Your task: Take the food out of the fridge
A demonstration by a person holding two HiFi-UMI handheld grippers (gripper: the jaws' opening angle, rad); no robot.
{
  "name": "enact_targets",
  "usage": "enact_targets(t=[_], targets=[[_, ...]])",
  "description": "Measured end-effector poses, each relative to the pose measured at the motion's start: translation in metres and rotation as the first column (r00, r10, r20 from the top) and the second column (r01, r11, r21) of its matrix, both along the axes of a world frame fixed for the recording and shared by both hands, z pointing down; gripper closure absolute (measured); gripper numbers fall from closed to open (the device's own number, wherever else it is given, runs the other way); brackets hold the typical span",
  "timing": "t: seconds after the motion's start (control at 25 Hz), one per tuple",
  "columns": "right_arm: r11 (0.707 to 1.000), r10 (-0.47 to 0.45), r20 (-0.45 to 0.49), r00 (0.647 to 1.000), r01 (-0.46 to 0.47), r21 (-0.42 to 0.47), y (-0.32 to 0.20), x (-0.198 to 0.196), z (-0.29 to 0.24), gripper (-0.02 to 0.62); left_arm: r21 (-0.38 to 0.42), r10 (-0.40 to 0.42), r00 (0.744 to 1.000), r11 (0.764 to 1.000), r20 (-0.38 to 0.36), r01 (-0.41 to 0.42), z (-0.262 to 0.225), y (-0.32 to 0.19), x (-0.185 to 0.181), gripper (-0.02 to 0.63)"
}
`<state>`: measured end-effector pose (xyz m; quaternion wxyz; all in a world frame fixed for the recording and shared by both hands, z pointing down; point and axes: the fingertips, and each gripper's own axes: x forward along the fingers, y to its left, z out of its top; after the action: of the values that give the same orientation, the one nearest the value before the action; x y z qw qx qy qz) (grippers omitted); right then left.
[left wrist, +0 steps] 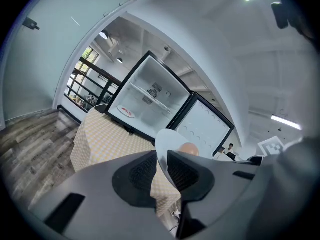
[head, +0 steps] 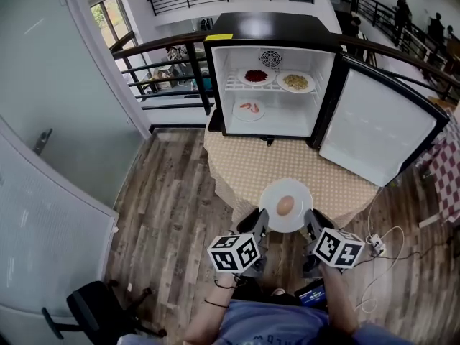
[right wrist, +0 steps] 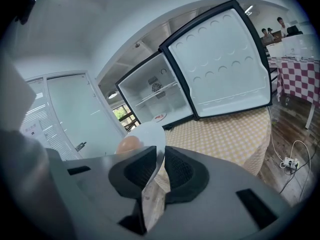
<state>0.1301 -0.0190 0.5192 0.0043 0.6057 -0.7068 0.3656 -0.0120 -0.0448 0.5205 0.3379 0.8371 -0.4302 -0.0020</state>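
Observation:
A white plate [head: 286, 189] carrying a brown round bun [head: 285, 205] hangs over the near edge of the checkered table [head: 287, 165]. My left gripper [head: 261, 223] is shut on the plate's left rim and my right gripper [head: 310, 221] is shut on its right rim. In the left gripper view the rim [left wrist: 167, 140] runs between the pads [left wrist: 142, 171], with the bun [left wrist: 189, 148] behind. In the right gripper view, plate [right wrist: 148, 133] and bun [right wrist: 128, 144] show likewise. The open fridge [head: 273, 27] holds a red dish [head: 256, 76], a yellowish dish [head: 295, 82] and a shrimp plate [head: 249, 108].
The fridge door [head: 377, 124] swings wide open to the right. A glass door [head: 43, 214] stands at the left, a black chair [head: 93, 307] at the lower left. A power strip with cables [head: 377, 246] lies on the floor. A red-checked table [head: 449, 171] is at the right edge.

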Motion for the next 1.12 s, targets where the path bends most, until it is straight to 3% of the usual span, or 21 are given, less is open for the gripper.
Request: enact_targets(t=[0.52,1.12], targets=[[1.0,-0.021,0.023,1.0,0.02,0.007,0.092,0.032,0.0,0.532,0.009,-0.017,1.0,1.0,0.008,0.017,-0.004,0.095,0.031,0.529],[1.0,-0.022,0.047,0.999,0.021,0.015,0.115,0.035,-0.002,0.532,0.011,-0.021,0.999,1.0,0.026,0.021,-0.005,0.12,0.034,0.529]])
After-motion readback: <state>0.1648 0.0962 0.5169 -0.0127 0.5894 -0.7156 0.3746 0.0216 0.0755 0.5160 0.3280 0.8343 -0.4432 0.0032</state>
